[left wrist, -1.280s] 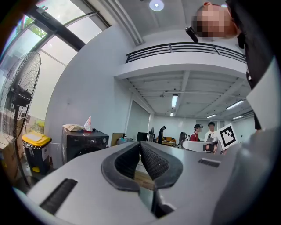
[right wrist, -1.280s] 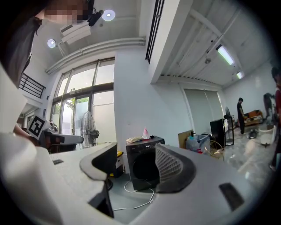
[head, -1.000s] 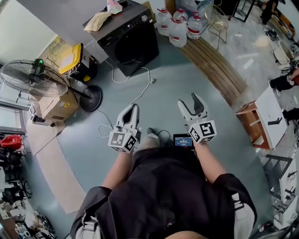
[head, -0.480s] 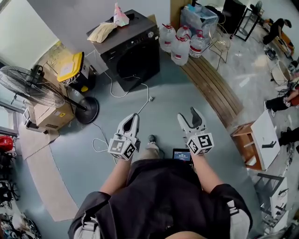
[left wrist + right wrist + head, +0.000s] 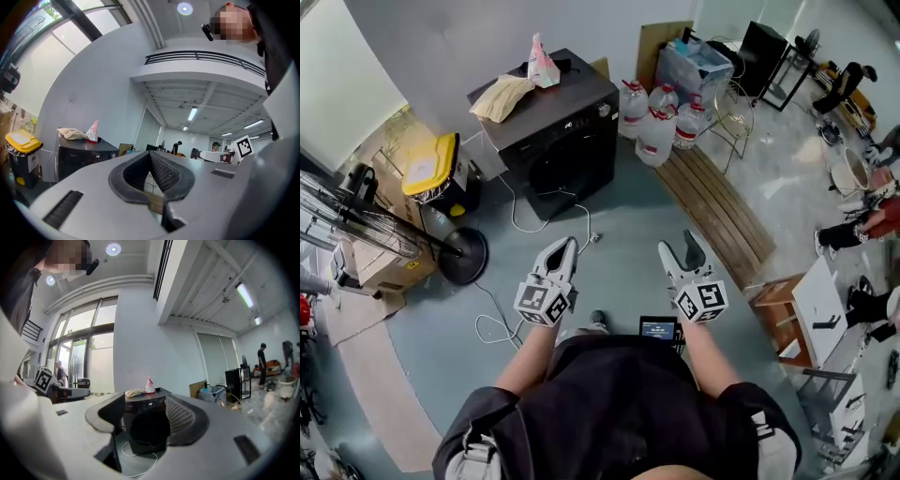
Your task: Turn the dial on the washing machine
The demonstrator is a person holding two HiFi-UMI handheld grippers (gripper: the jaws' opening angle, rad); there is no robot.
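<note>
The dial is a pale speck at the right end of the washer's panel, too small to read. The washer looks nearer than a second ago, and the picture's left edge now cuts the fan. Black, round-doored, it stands at the floor's far edge, well ahead of both grippers. The left gripper's jaws are pressed together and empty; the right gripper's are spread.

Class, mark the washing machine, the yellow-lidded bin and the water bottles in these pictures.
washing machine [image 5: 558, 167]: head view, on its round front door.
yellow-lidded bin [image 5: 429, 164]: head view, on the lid.
water bottles [image 5: 656, 136]: head view, on the front bottle's body.
</note>
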